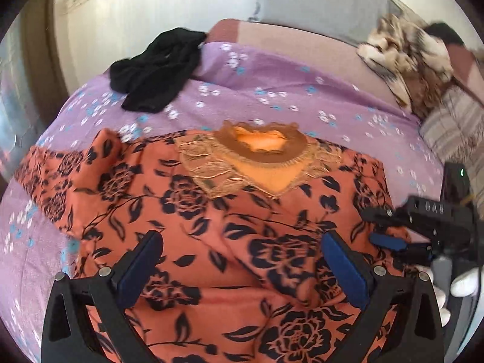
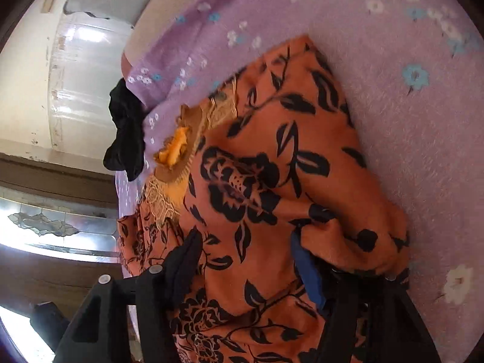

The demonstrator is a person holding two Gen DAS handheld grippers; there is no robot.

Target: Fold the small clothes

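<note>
An orange garment with a black rose print [image 1: 211, 211] lies spread on a bed covered by a lilac sheet with small flowers [image 1: 272, 84]. Its lace-trimmed neckline [image 1: 260, 148] points toward the far side of the bed, away from the tools.

The left tool [image 1: 242, 260] hangs over the lower middle of the garment with its blue-padded fingers [image 1: 139, 260] standing wide apart; cloth shows between them, but neither pad presses on it.

The right tool [image 2: 251, 260] is at the garment's edge, on the side away from the neckline. Its jaws stand partly apart, and a raised fold of the orange cloth drapes over its blue-padded finger [image 2: 305, 269]. The other finger lies clear of that fold, so nothing is pinched. Seen from the left wrist, the right tool [image 1: 390, 239] sits at the garment's right border.

Beyond the neckline, a crumpled black garment [image 1: 157, 69] rests on the sheet, well apart from the orange one.
</note>
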